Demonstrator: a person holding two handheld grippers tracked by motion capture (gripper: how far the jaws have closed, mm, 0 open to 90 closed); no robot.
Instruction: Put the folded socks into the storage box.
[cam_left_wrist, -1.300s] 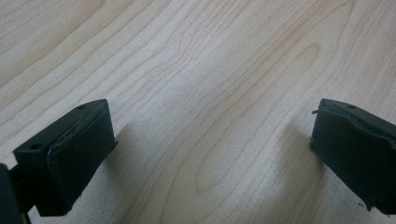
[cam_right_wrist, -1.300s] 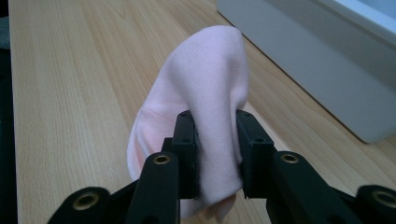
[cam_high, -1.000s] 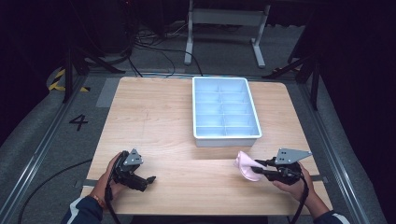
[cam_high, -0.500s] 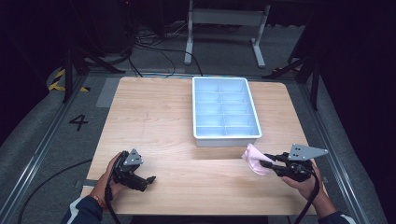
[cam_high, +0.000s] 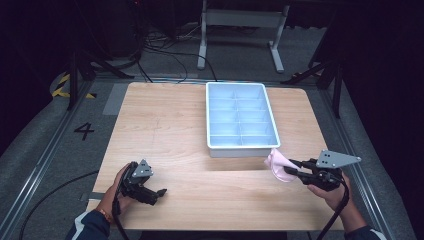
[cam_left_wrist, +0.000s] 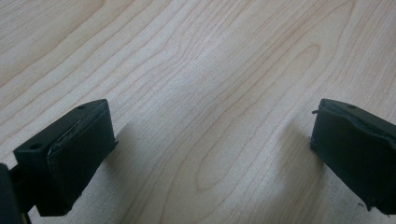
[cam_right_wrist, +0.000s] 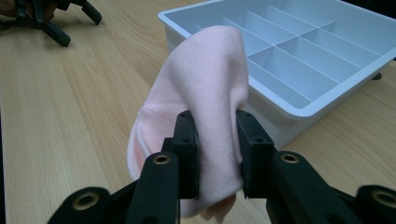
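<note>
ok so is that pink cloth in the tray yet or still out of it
Out. The pink cloth is clamped in the right gripper, held near the corner of the divided tray, whose visible compartments look empty.

High view: surface evenly lit from above; surroundings fall off to near black, floor dim grey; picture soft, slightly grainy; white tray bright, casts a short shadow toward the near edge; faint shadow beneath the pink cloth. Left gripper view: wood grain sharp in the middle distance; black jaws of the left hand-held gripper close and soft, each throwing a diffuse shadow. Right gripper view: cloth in focus; nearest parts of the right hand-held gripper blurred; tray rim mildly glossy.
</note>
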